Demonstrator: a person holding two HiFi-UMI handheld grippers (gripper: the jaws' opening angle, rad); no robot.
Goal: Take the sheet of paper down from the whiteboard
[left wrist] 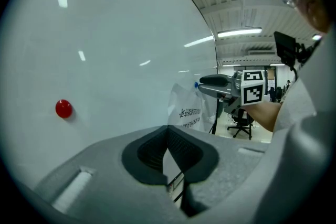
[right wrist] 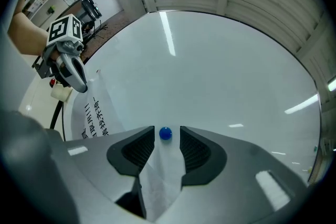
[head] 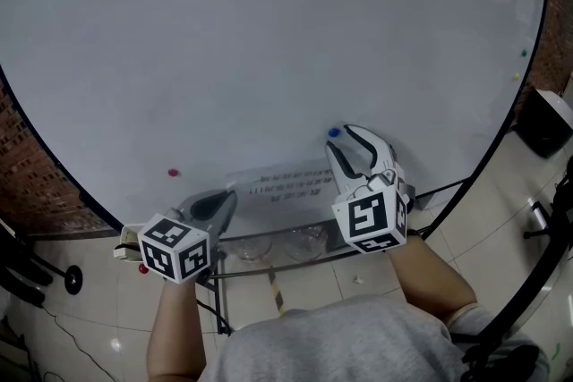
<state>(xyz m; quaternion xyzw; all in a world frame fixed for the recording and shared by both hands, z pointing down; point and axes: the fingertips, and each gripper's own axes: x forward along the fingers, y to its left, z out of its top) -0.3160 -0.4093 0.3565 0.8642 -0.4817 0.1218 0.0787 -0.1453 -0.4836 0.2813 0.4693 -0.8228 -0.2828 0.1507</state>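
Note:
The sheet of paper (head: 288, 184) with printed lines hangs low on the whiteboard (head: 269, 49). A blue magnet (head: 334, 132) pins its upper right corner. My right gripper (head: 346, 140) is open, and its jaws stand one on each side of the blue magnet (right wrist: 165, 134), with the paper (right wrist: 163, 176) running down between them. My left gripper (head: 226, 197) is shut on the paper's left edge, which bows away from the board (left wrist: 189, 107). The left gripper view also shows the right gripper (left wrist: 210, 81) at the magnet.
A red magnet (head: 173, 173) sits on the board left of the sheet. Small green and yellow magnets (head: 524, 54) are near the board's right edge. Below the board runs a tray rail (head: 277, 241). A black chair (head: 546, 121) stands at the right.

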